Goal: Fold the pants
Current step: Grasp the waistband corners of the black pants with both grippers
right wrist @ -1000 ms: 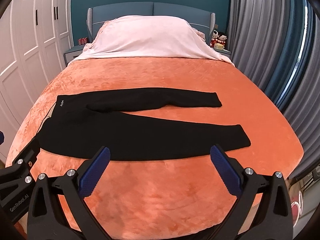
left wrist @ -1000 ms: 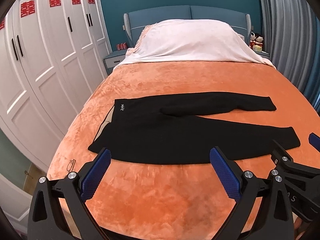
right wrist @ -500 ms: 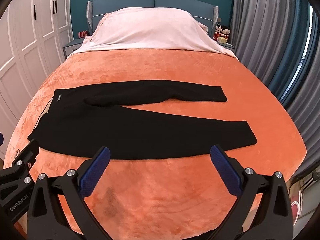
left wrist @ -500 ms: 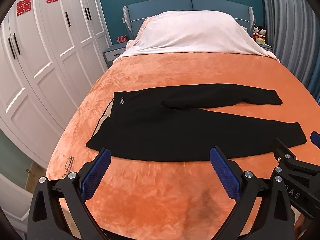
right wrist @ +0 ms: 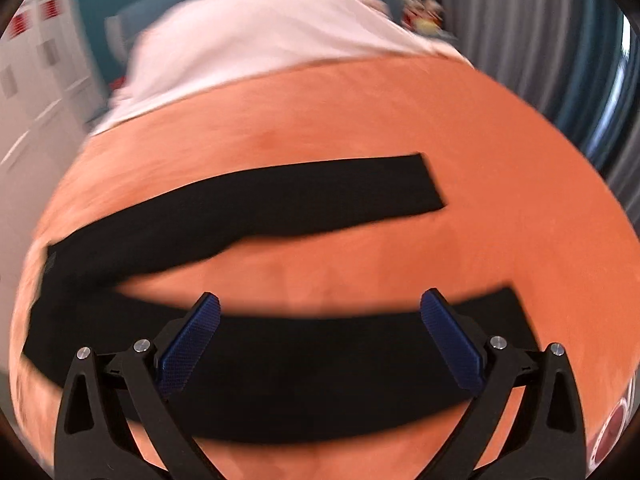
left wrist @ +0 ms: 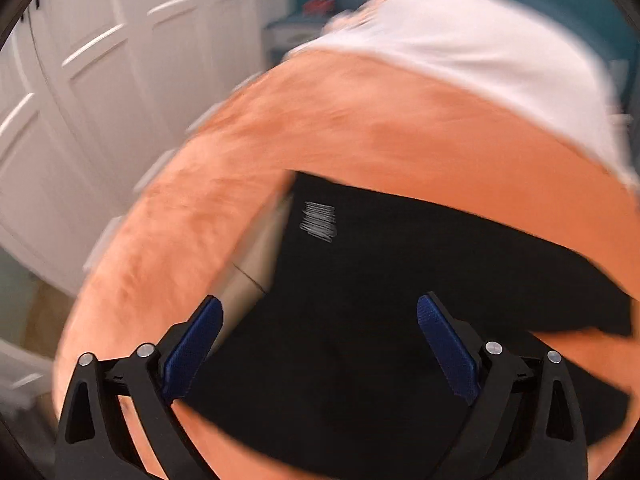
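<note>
Orange bedspread (right wrist: 400,112) filled both blurred views, one pair of black pants (right wrist: 304,356) spread across it.
Left gripper (left wrist: 318,350), wide but closing, framed the waist at lower centre, gripping nothing; right gripper (right wrist: 320,344), wide apart and empty, framed the lower of two legs.

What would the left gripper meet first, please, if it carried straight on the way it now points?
Most likely the black fabric pants near their waistband end, spread flat on the orange plush bedspread. The left gripper is closing slightly, nothing pinched between its pads. Blur leaves depth unclear.
</note>
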Available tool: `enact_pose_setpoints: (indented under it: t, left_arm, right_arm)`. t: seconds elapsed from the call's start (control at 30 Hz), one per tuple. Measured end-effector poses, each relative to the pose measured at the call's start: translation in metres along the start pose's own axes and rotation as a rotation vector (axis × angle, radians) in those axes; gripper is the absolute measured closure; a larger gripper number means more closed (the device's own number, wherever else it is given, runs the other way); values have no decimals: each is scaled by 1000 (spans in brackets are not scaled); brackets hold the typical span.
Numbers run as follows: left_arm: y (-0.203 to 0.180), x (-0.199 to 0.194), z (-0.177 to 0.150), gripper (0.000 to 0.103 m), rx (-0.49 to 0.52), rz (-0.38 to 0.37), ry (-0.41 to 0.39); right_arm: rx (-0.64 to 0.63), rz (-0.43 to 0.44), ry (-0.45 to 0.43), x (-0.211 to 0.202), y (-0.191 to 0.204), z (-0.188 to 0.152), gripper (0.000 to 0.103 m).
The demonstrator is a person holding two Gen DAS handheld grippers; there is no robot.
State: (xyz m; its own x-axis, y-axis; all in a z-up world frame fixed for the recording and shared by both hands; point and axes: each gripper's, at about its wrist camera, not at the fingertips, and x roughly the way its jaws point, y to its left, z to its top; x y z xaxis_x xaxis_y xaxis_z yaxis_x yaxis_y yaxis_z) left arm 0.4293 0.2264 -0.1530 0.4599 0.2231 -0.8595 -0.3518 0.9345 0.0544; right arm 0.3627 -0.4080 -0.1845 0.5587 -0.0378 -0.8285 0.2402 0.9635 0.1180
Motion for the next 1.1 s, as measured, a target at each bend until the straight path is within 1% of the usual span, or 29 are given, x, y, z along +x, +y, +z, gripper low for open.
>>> enact_pose_setpoints:
  t: [0.03, 0.07, 0.1, 0.2, 0.23, 0.27, 0.3, 0.33, 0.37, 0.43, 0.47, 0.5, 0.53, 0.57, 0.6, 0.63, 0.67, 0.7, 0.73, 0.77, 0.83, 0.87, 0.93, 1.0, 1.03, 1.1]
  left_arm:
    - [6, 36, 20, 12, -20, 59, 29]
    - [11, 71, 38, 17, -35, 118, 69]
    - [14, 91, 49, 17, -58, 139, 93]
    - [10, 148, 76, 15, -97, 90, 159]
    - [4, 165, 81, 15, -90, 92, 185]
    - [-1, 180, 85, 14, -86, 112, 198]
    - [-5, 191, 87, 14, -83, 124, 205]
    - [-6, 196, 88, 12, -81, 129, 204]
    - [-9, 201, 92, 12, -93, 137, 181]
    - [-9, 203, 96, 12, -100, 135, 171]
    - [-9, 205, 99, 19, -96, 118, 179]
    - [-9, 205, 101, 26, -89, 86, 182]
    - [-9, 206, 104, 37, -86, 66, 184]
    - [-8, 202, 106, 56, -84, 59, 181]
    - [-8, 199, 108, 64, -87, 49, 177]
    - [-7, 195, 109, 79, -91, 43, 175]
    - [-5, 188, 109, 89, -95, 1, 174]
    - [-2, 179, 109, 91, -107, -38, 168]
    - [0, 174, 109, 93, -114, -53, 158]
    - [4, 159, 107, 94, -123, -99, 133]
    - [7, 139, 104, 95, -121, -140, 104]
    - [12, 123, 101, 95, -122, -178, 86]
    - [20, 100, 94, 95, -125, -225, 71]
    - [32, 66, 81, 95, -124, -283, 44]
    - [35, 57, 78, 95, -123, -299, 38]
    - [49, 23, 57, 95, -111, -338, 25]
  right_arm:
    - [25, -12, 27, 27, -16, 18, 5]
    - [58, -51, 57, 64, -37, 43, 5]
    - [70, -60, 71, 83, -48, 55, 5]
    - [123, -123, 77, 145, -81, 97, 5]
    - [132, -140, 87, 158, -88, 104, 5]
    - [139, -166, 106, 178, -96, 114, 5]
    - [145, -188, 108, 190, -102, 120, 5]
    - [147, -193, 102, 201, -106, 124, 5]
    - [151, -185, 103, 207, -109, 127, 5]
    - [145, -162, 110, 221, -111, 130, 6]
    - [124, -153, 120, 227, -106, 129, 8]
    - [104, -140, 119, 231, -104, 129, 32]
    - [85, -119, 116, 232, -97, 128, 48]
    - [78, -110, 108, 231, -93, 128, 55]
    - [69, -105, 95, 228, -90, 129, 83]
    - [63, -53, 87, 223, -89, 130, 89]
    - [59, -40, 73, 218, -86, 130, 89]
    - [42, -50, 57, 212, -84, 130, 89]
    - [29, -40, 37, 201, -80, 128, 90]
    - [25, -28, 18, 191, -79, 127, 90]
    - [27, -2, -16, 167, -80, 124, 90]
    - [27, 12, -35, 155, -80, 122, 90]
    - [21, 43, -69, 129, -81, 122, 90]
    - [2, 81, -104, 98, -80, 120, 90]
    - [-8, 102, -118, 82, -79, 116, 90]
    - [-41, 132, -145, 51, -77, 108, 90]
